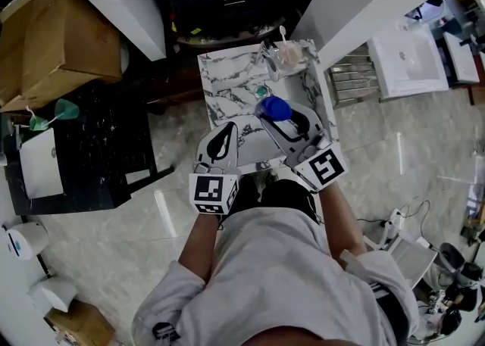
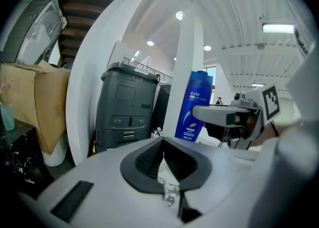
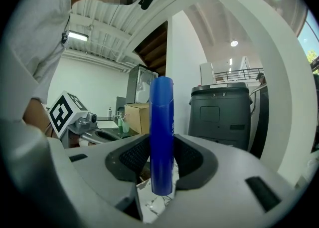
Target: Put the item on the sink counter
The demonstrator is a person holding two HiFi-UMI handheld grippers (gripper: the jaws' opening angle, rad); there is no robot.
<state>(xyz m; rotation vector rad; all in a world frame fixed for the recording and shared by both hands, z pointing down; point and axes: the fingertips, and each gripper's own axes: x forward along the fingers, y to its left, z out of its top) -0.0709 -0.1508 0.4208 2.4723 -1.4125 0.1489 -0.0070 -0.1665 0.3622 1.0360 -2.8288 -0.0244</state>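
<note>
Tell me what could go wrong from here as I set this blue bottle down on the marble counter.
1. The blue bottle is tall and slim, and the right gripper grips it below its middle. If it is set down tilted, it may topple on release.
2. A cup and a small teal item stand on the marble counter just beyond the bottle. Placing it too far back could knock them.

The desk (image 1: 227,87) is a white marble slab with grey veins, standing on a pale tiled floor (image 1: 409,140). A clear cup (image 1: 288,55) stands at its far right corner. A small teal thing (image 1: 261,91) lies near the middle, apart from the cup.
</note>
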